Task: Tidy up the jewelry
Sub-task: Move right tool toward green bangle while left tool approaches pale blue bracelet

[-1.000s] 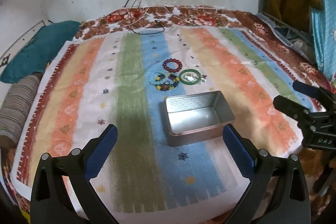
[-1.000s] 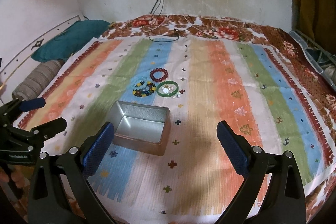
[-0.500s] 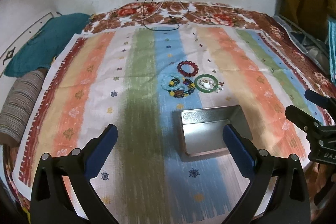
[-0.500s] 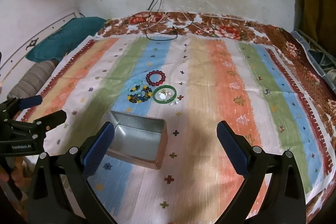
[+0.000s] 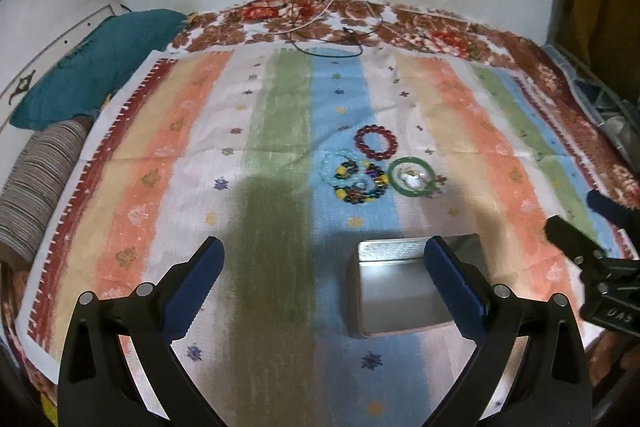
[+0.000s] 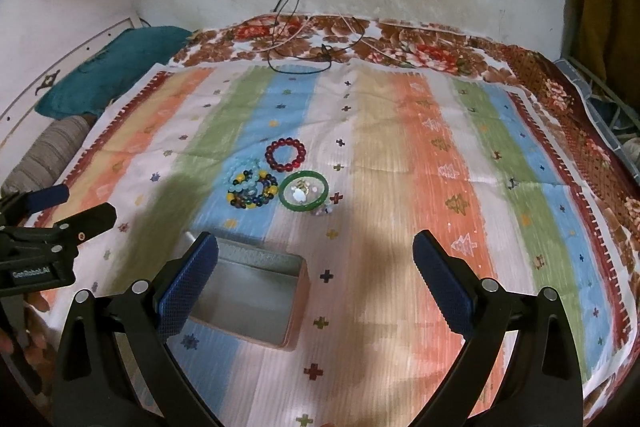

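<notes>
Both tongs, left (image 5: 320,269) and right (image 6: 316,263), released, hover above tin (image 6: 256,297); tangled bead bracelets (image 6: 252,189) may lift together, snagging.

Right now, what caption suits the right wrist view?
Open fingers hover above empty metal tin; bracelets wait on striped cloth.

Both wrist views look down the striped cloth (image 5: 280,131), sharing the jewelry.
</notes>
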The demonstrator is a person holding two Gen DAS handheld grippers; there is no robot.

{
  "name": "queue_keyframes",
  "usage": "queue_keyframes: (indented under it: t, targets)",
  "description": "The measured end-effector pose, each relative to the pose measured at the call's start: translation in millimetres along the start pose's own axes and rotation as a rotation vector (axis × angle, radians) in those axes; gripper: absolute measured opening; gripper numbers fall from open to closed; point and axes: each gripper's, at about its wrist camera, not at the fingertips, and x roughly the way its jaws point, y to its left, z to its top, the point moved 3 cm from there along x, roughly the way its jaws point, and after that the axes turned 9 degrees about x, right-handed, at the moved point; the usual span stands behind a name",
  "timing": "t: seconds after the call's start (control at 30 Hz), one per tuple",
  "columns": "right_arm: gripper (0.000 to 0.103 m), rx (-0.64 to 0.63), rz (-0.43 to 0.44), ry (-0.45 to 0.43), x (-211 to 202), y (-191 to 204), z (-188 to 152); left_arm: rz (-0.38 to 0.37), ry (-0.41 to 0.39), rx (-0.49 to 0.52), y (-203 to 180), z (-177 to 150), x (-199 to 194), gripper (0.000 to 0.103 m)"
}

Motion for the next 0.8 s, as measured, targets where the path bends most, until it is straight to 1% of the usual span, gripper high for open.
queue_keyframes:
  t: [0.2,0.27,0.3,0.37,0.53,0.8]
  targets:
    - [0.099,0.013,0.009,0.015,10,-2,7,-0.003,0.018,0.008,2,8,15,0.098]
    - [0.099,0.017,0.008,0.023,15,-2,9,0.008,0.042,-0.024,7,10,23,0.097]
    - [0.099,0.019,0.007,0.028,17,-3,10,0.001,0.063,-0.050,10,11,28,0.097]
    - [0.099,0.024,0.003,0.037,23,-4,13,-0.017,0.093,-0.065,12,13,39,0.097]
    - [0.099,0.031,0.000,0.063,38,-6,17,-0.004,0.107,-0.044,11,20,57,0.097]
    - [0.099,0.033,-0.018,0.105,62,-11,23,-0.024,0.122,-0.056,14,31,85,0.097]
